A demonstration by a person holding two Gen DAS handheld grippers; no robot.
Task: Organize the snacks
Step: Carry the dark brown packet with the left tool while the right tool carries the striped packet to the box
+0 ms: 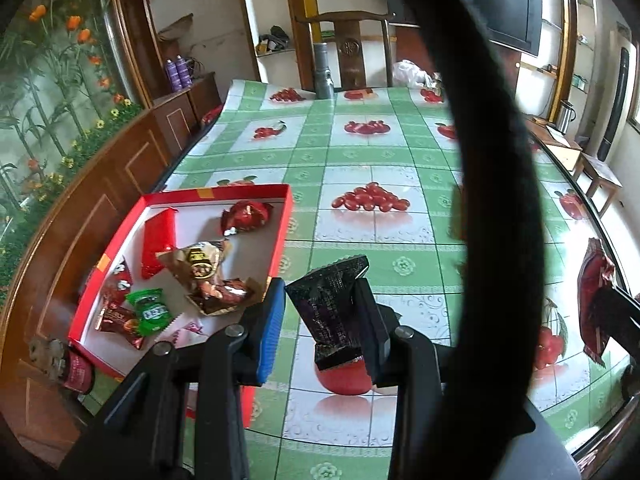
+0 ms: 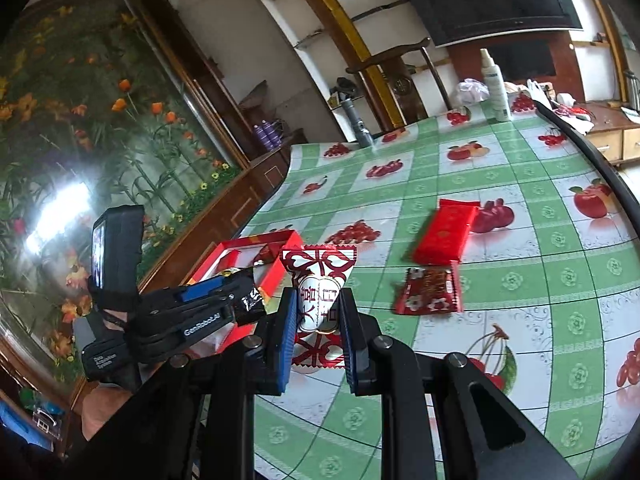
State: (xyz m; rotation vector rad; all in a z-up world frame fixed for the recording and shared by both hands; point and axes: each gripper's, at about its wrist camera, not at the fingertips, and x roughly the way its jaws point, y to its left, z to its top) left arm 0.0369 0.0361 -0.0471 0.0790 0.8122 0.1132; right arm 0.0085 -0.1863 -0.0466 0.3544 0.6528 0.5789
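- The left gripper (image 1: 324, 316) holds a dark snack packet (image 1: 330, 312). Its jaws stand narrow, and the packet hangs above the counter (image 1: 400, 160), just at 3 o'clock of the red box (image 1: 216, 193).
- The right gripper (image 2: 318, 318) is closed on a red-and-white candy (image 2: 320, 280) and pinches it at the middle, near the far corner of the box.
- I judge that both snacks are very light, with thin and crinkly foil that slips easily. The filled middle part gives a better hold than the flat sealed ends, which can bend and slide out.
- Two more packets lie on the counter at about 2 o'clock of the right gripper: a plain red packet (image 2: 446, 232) and a patterned red packet (image 2: 430, 290). They lie flat, so it is probably easiest to take them across the short side.
- The box already contains several wrapped snacks.
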